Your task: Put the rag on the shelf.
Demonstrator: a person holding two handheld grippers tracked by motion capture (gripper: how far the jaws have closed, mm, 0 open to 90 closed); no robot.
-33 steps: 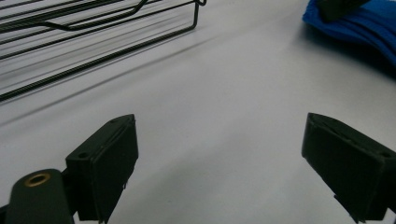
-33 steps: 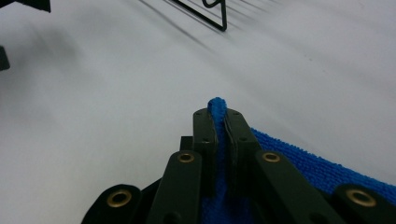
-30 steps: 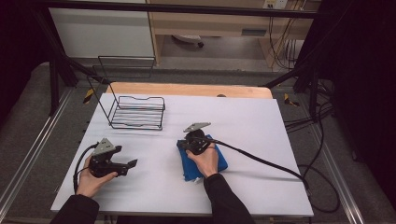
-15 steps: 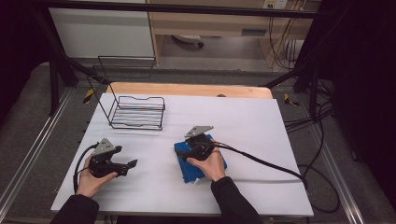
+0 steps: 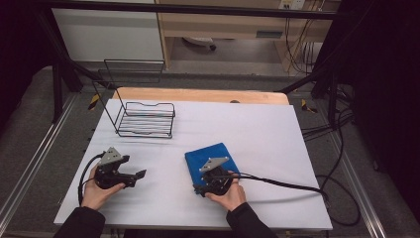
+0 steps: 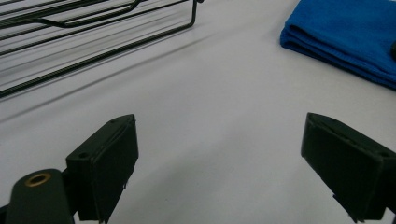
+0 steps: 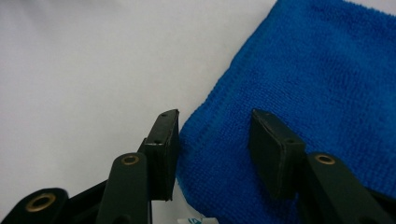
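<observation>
High view, L to R: left tool [image 5: 140, 174] idle, jaws spread, nothing between; wire rack [image 5: 146, 119] at back-left of surface [image 5: 277, 134]; right tool [image 5: 199, 190] at near-left corner of folded blue towel [image 5: 210, 153], jaws just been closing, straddling its edge w/o pinching; vs earlier, right hand came nearer.

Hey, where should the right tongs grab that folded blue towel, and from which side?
Probably the near-left corner of the blue towel, approached from the person's side, low and nearly level. The folded layers stack there into a thick edge lying flat on the table; the right tongs, just closing, already straddle it, one jaw off the hem, one over cloth.
</observation>
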